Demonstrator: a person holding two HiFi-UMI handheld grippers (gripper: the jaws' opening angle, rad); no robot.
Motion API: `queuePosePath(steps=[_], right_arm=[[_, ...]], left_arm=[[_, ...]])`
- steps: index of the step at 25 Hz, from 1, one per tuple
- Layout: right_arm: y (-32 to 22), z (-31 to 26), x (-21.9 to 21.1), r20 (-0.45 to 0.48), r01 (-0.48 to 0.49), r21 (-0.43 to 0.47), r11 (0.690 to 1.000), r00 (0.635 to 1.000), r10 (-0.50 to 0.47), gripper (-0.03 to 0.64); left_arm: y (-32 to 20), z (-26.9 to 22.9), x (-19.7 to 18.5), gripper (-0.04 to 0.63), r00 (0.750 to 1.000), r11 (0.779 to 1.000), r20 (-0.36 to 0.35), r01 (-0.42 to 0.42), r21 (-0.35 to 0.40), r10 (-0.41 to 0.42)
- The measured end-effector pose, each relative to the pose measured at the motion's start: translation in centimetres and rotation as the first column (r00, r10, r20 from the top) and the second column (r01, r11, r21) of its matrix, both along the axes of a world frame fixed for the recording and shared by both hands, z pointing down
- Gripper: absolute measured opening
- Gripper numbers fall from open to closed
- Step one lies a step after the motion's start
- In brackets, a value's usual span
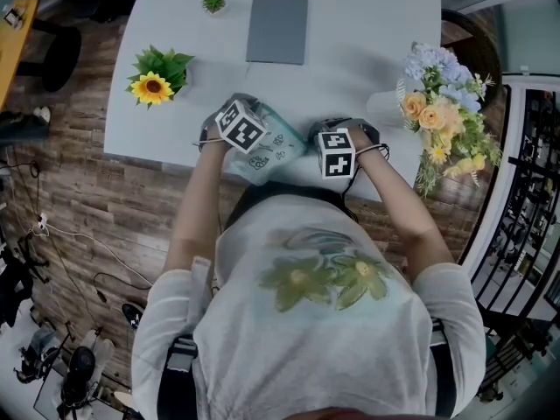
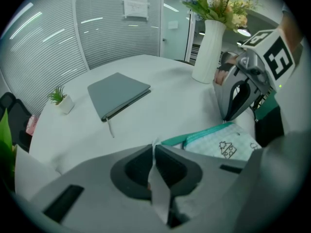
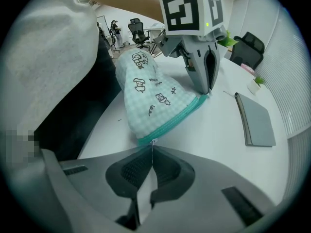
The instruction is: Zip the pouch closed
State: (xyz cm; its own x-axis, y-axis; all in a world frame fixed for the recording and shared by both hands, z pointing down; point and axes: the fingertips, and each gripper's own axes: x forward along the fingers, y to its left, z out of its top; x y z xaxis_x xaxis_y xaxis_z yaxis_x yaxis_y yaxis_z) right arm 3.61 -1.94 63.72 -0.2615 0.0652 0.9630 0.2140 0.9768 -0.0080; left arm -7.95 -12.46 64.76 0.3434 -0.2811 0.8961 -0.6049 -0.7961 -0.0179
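A mint checked pouch [image 1: 278, 147] with small doodles and a teal zipper edge lies at the table's near edge, stretched between both grippers. My left gripper [image 2: 154, 152] is shut on a thin white tab at one end of the pouch [image 2: 218, 142]. At the other end of the pouch [image 3: 150, 91], my right gripper [image 3: 152, 148] is shut on the small zipper pull [image 3: 153, 141]. The teal zipper band runs from there to the left gripper [image 3: 208, 90]. In the head view the marker cubes of the left gripper [image 1: 242, 128] and right gripper [image 1: 336, 153] hide the jaws.
A grey notebook [image 1: 277, 29] lies at the table's far middle, with a pen [image 2: 111, 128] beside it. A sunflower pot [image 1: 156, 75] stands at the left, a tiny plant [image 1: 213, 3] at the back, a white vase [image 2: 208, 50] of flowers at the right.
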Motion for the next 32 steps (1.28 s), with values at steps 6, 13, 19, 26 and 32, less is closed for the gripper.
queuePosePath(steps=[6, 13, 19, 26, 32], right_arm=[[0.4, 0.1, 0.2, 0.015, -0.046, 0.004, 0.999, 0.999, 0.046, 0.018], [0.4, 0.1, 0.2, 0.03, -0.14, -0.004, 0.99, 0.99, 0.14, 0.018], [0.3, 0.1, 0.4, 0.064, -0.228, -0.001, 0.974, 0.972, 0.227, 0.02], [0.3, 0.0, 0.3, 0.064, -0.36, -0.04, 0.932, 0.93, 0.362, 0.023], [-0.2, -0.7, 1.3, 0.105, -0.476, -0.041, 0.879, 0.872, 0.478, 0.129]], left_arm=[[-0.2, -0.2, 0.1, 0.023, 1.0, 1.0, 0.008, -0.011, 0.028, 0.011], [-0.2, 0.0, 0.1, 0.023, 0.999, 0.999, -0.022, 0.032, 0.004, -0.032], [-0.3, -0.1, 0.1, 0.023, 0.996, 0.997, -0.054, 0.075, -0.017, -0.076], [-0.8, -1.0, -0.8, 0.054, 0.967, 0.979, -0.152, 0.201, -0.036, -0.204], [-1.0, -2.8, -1.3, 0.084, 0.882, 0.936, -0.314, 0.345, -0.075, -0.351]])
